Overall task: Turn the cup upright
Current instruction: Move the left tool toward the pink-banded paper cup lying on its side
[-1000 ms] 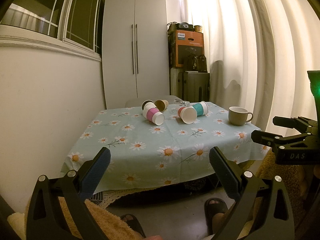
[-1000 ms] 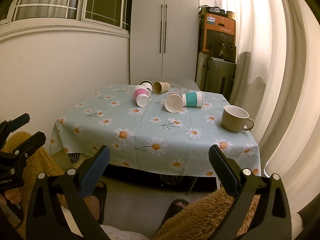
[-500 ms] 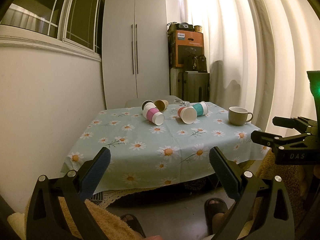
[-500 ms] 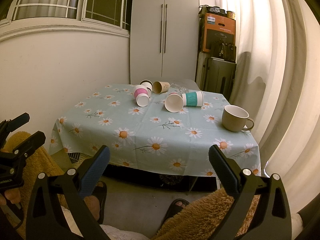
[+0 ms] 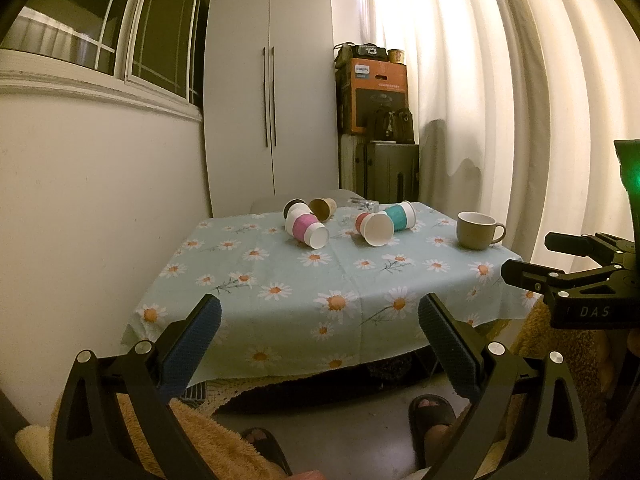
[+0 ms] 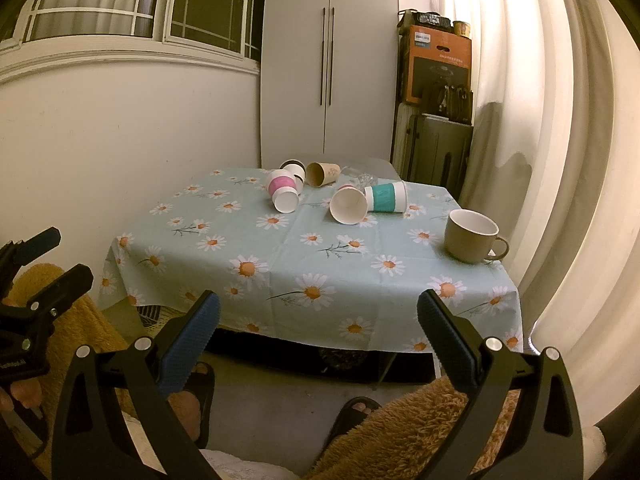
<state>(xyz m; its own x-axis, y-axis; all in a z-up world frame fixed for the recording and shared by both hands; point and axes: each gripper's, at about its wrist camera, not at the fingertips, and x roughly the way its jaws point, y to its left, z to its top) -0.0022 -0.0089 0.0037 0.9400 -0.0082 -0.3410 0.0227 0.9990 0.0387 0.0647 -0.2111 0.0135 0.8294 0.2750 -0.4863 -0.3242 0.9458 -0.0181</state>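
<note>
Several paper cups lie on their sides at the far end of the daisy tablecloth (image 5: 320, 280): a pink-banded cup (image 5: 307, 229) (image 6: 282, 191), a red-banded cup (image 5: 374, 227) (image 6: 349, 205), a teal-banded cup (image 5: 401, 216) (image 6: 386, 197), a brown cup (image 5: 322, 208) (image 6: 322, 173) and a dark-rimmed cup (image 5: 293, 207) behind. A tan mug (image 5: 478, 230) (image 6: 472, 237) stands upright at the right. My left gripper (image 5: 319, 336) and my right gripper (image 6: 318, 334) are open and empty, held short of the table's near edge.
A white wardrobe (image 5: 272, 120), stacked boxes and a suitcase (image 5: 384, 172) stand behind the table. Curtains (image 5: 520, 120) hang on the right, a wall with a window on the left. A clear glass (image 5: 362, 203) lies near the cups. Slippered feet (image 5: 432, 412) are below.
</note>
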